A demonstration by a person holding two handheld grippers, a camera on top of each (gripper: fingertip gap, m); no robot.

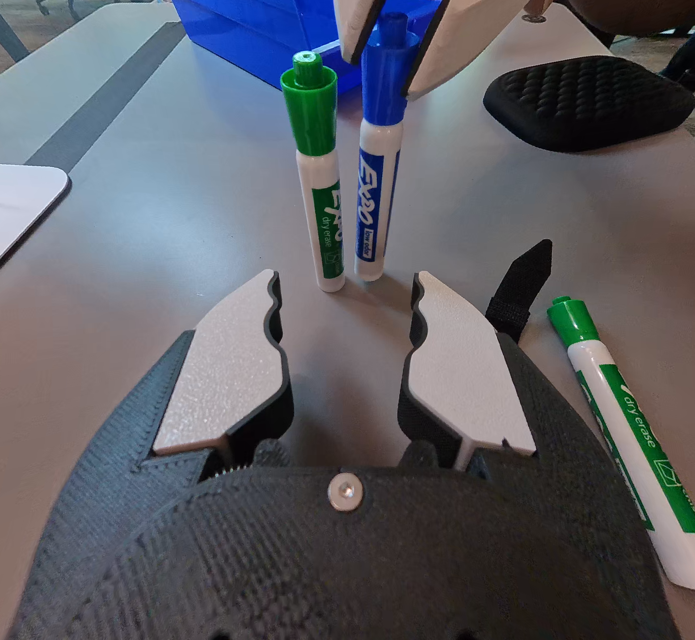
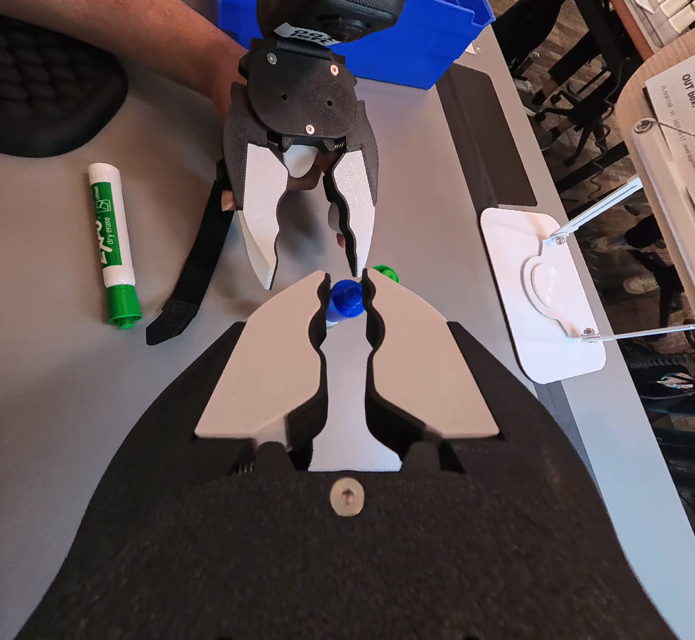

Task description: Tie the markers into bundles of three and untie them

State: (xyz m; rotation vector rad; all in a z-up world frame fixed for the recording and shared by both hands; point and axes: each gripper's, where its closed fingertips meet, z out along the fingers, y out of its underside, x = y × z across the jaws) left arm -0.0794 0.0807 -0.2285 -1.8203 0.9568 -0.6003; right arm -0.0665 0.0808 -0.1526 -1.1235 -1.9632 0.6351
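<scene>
Right tongs (image 1: 380,76) are clamped on the cap of the blue marker (image 1: 378,178), standing it upright on the desk (image 1: 188,246) just beside an upright green marker (image 1: 319,178). Left tongs (image 1: 346,283) hang spread wide, empty. Another green marker (image 2: 113,242) lies flat near a black strap (image 2: 195,276).

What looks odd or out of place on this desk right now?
Two markers stand on end, not lying flat: the green marker stands free, tilted slightly, while the blue marker is pinched at its cap by the right gripper. A second green marker lies apart beside a loose black strap.
</scene>
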